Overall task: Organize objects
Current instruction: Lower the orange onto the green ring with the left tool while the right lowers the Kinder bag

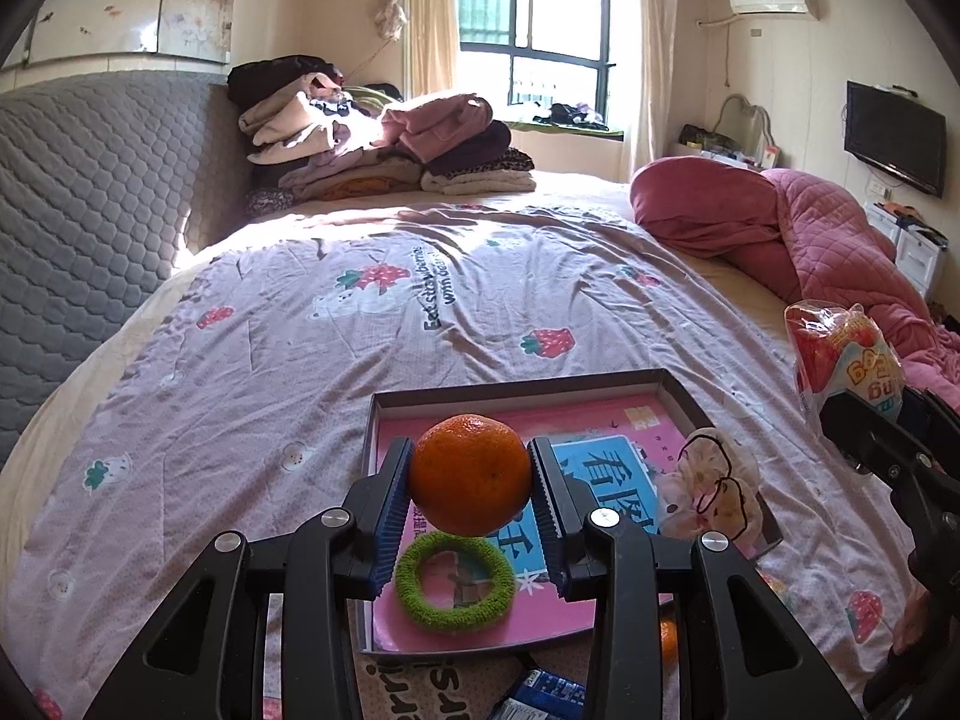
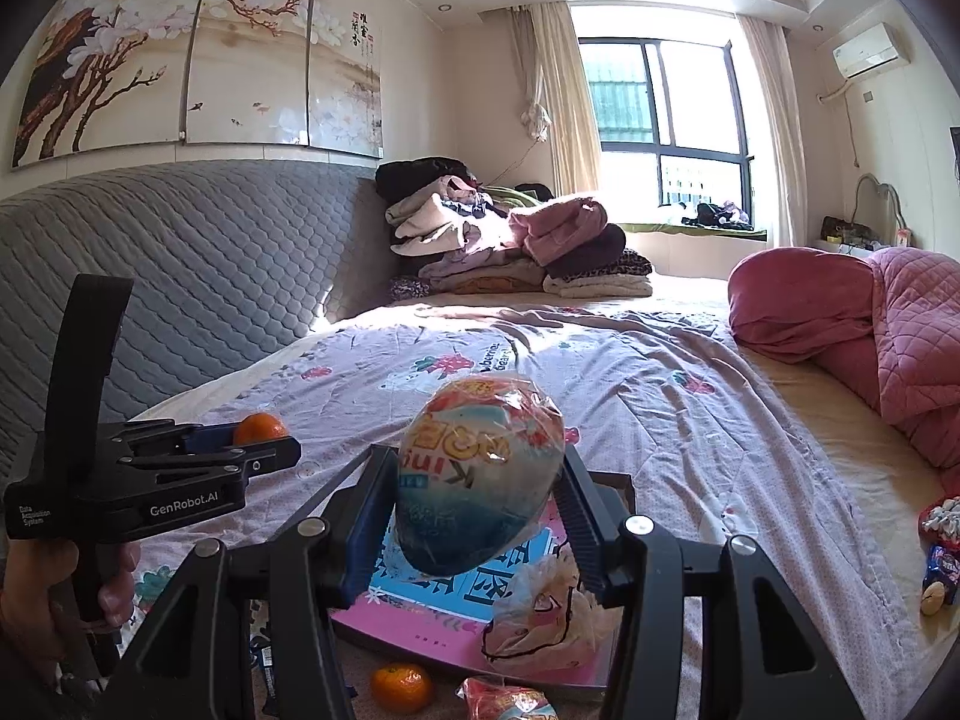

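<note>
Both hand-held grippers carry a load above the shallow tray (image 1: 681, 391) on the bed (image 1: 252, 324).

The left hand-held gripper (image 1: 471, 477) clamps an orange (image 1: 470, 473) between its blue pads, raised over the tray's pink book (image 1: 600, 420); directly under the orange a green hair ring (image 1: 454, 581) lies on the book, and a wrapped doll packet (image 1: 717, 495) rests on the tray's right side. The right hand-held gripper (image 2: 477, 495) squeezes a plastic-wrapped toy egg (image 2: 480, 474) over the same tray. Only the right wrist view shows a second orange (image 2: 401, 687) on the bed just in front of the tray, beside a red snack packet (image 2: 510, 699), and small packets (image 2: 942, 564) far right of the tray. Only the left wrist view shows the wall television (image 1: 894, 135).
</note>
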A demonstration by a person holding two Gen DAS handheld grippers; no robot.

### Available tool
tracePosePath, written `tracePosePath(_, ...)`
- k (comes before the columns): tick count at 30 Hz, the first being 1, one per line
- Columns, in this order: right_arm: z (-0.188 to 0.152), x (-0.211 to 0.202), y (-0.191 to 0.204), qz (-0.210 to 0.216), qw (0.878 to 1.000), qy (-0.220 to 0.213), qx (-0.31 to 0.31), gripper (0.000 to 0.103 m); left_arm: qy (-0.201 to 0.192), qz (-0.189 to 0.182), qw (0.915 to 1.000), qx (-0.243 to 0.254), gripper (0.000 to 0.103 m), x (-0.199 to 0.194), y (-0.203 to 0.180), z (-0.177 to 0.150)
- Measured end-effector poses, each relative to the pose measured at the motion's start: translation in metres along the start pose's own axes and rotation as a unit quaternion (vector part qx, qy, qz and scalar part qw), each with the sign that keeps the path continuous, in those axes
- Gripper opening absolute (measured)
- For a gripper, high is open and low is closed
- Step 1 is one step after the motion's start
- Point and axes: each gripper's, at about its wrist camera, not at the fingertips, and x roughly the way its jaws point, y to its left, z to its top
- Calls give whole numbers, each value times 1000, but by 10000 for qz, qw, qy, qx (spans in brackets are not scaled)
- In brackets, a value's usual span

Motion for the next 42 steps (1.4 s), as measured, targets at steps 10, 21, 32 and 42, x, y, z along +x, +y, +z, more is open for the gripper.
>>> tracePosePath(10,-12,28,5,76,9992,349,-159,53,307,79,9995,-2,39,26,6,-16)
tracePosePath(21,-32,57,17,167,9962,812,-277,53,509,40,9987,-59,39,43,10,-30)
tracePosePath(32,-49,75,22,157,9926,1148,-357,53,691,50,9976,-84,39,59,11,-40)
tracePosePath(42,-58,85,20,30,9901,1366,-333,53,881,75,9961,-67,39,76,11,-50)
